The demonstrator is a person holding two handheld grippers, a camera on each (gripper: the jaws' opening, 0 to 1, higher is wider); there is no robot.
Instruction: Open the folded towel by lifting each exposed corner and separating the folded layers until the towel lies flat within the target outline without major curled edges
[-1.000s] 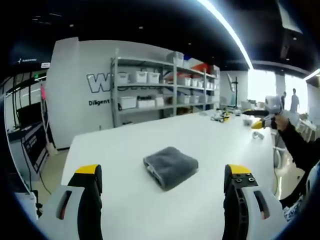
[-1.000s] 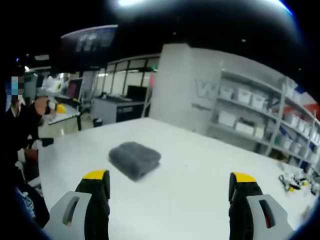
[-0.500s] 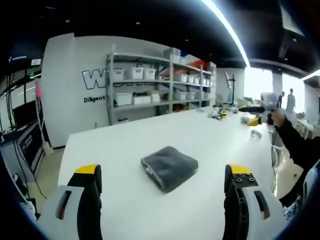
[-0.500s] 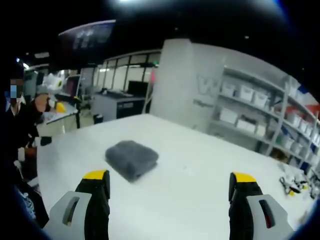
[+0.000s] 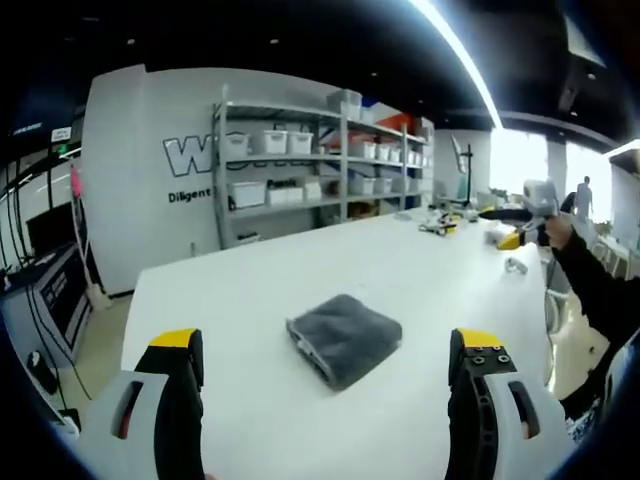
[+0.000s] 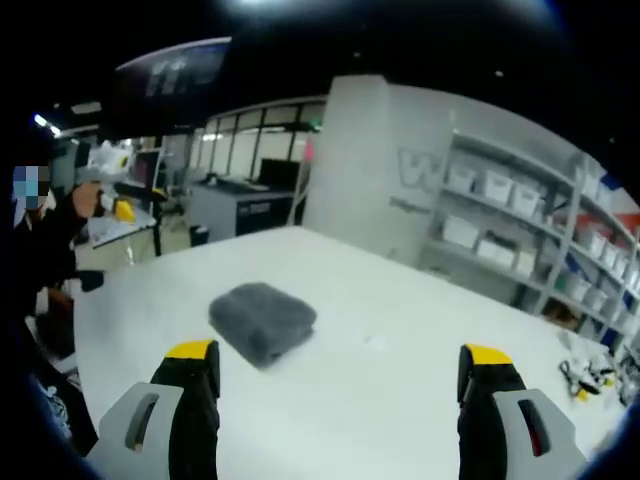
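Your left gripper (image 5: 325,400) hangs above the white desk (image 5: 240,300), jaws spread wide, gripping nothing. The grey towel (image 5: 343,336) lies folded at 12 o'clock ahead. Your right gripper (image 6: 338,400) likewise gapes, unloaded, towel (image 6: 262,321) at 11 o'clock.

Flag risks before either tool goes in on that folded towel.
1. The grey towel is a thick, rounded bundle with no clear free corner; a pinch may take several layers.
2. The white table looks smooth, so the towel could slide.
3. I can't make out a target outline, so placement is a guess.
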